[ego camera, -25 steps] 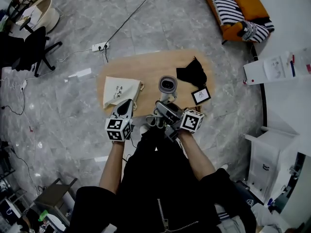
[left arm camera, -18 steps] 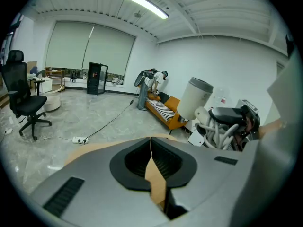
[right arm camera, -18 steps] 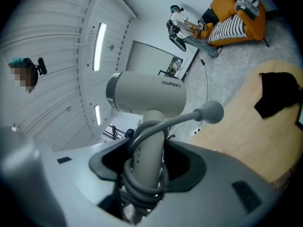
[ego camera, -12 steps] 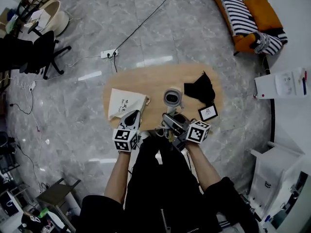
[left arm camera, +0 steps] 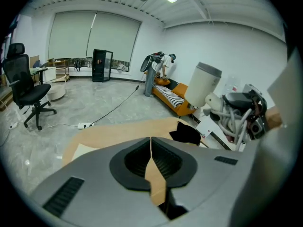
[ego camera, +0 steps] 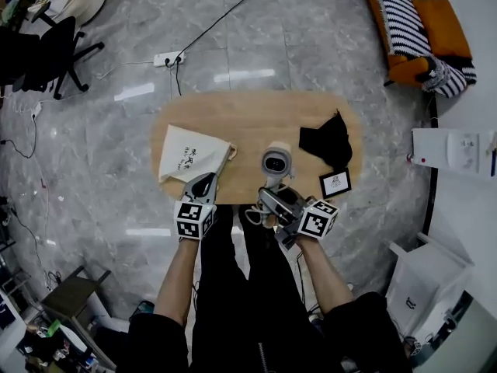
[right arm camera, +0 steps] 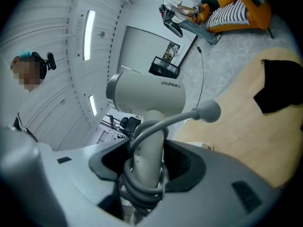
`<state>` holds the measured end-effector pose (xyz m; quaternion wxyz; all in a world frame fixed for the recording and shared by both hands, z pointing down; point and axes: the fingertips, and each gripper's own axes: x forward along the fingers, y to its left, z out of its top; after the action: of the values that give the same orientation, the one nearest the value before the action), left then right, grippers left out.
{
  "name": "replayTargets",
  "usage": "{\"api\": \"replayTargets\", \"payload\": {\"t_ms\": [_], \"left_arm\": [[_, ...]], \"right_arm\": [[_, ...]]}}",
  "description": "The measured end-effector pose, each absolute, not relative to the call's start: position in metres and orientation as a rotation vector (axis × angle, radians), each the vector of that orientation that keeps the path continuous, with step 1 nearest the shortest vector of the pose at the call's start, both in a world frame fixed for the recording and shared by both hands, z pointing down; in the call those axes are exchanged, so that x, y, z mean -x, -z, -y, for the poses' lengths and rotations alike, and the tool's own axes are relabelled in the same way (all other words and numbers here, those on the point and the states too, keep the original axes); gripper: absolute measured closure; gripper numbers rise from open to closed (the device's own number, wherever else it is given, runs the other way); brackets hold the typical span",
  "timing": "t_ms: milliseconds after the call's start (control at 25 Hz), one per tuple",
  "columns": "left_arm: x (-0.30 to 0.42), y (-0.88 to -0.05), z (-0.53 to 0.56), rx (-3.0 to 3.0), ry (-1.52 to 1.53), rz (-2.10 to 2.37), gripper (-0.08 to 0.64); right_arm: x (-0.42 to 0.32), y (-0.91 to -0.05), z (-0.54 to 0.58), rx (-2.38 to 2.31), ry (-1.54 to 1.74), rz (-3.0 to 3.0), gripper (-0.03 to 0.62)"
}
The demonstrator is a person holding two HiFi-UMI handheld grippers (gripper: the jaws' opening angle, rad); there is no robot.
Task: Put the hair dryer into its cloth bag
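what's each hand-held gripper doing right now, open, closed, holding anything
Left hand-held gripper: closed, nothing between its jaws.
Right hand-held gripper: closed on the handle of the pale grey hair dryer, over its wound cord.

The left forearm (ego camera: 175, 274) and right forearm (ego camera: 323, 266) reach forward side by side. The left gripper (ego camera: 203, 188) tilts down, its jaws pressed together with nothing between them. The right gripper (ego camera: 270, 202), nearly level, clamps the handle of the hair dryer (ego camera: 276, 162).
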<state>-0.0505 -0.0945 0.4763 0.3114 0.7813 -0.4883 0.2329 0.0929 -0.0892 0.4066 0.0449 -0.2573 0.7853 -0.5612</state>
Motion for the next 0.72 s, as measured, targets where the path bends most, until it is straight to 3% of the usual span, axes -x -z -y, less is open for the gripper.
{"api": "replayTargets", "payload": {"t_ms": [200,400,720], "left_arm": [[0.057,-0.54,0.096,-2.039,-0.675,1.251,0.543],[0.058,-0.6,0.086,-2.053,-0.824,1.181,0.435],[0.072,-0.68,0.071,-2.051,-1.197,1.167,0.37]], "right_arm": [[-0.091,-0.451,0.087,0.803,1.765,-2.444,0.368],[-0.08,-0.484,0.07,0.809,1.828,-2.478,0.368],[-0.058,-0.542,0.048,0.799,1.899,-2.487,0.368]]}}
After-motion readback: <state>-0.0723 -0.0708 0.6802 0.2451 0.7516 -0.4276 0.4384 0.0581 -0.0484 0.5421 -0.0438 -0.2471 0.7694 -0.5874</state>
